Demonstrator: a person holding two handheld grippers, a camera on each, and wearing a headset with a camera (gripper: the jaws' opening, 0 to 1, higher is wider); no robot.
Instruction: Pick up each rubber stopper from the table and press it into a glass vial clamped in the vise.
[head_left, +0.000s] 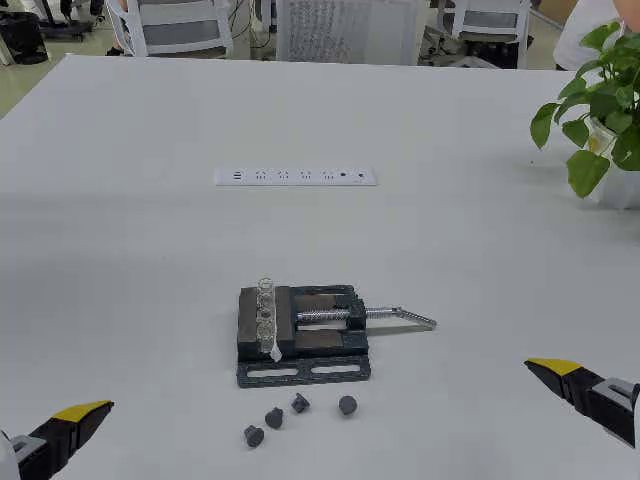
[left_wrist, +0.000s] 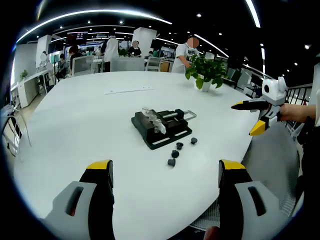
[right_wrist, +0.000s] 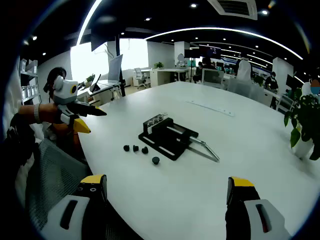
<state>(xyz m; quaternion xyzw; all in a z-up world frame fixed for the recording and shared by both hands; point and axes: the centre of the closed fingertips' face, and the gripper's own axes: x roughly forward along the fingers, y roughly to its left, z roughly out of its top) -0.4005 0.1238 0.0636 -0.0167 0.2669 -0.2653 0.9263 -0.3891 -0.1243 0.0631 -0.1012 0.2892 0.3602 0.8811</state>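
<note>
Claws gape wide: left claw (left_wrist: 165, 166), right claw (right_wrist: 167, 180), both empty.

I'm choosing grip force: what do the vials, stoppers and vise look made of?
Vials: clear glass, seemingly; see-through with glints. Stoppers: matte dark grey, probably rubber; no shine. Vise: dark, dull body, likely painted metal; its screw is bare, shiny metal.

the white desk (head_left: 130, 270) carries a dark vise (head_left: 303, 340), four grey rubber stoppers (head_left: 300, 403) loose just in front of it, a white power strip (head_left: 295, 177) farther back and a potted plant (head_left: 598, 105) at the right edge.
</note>
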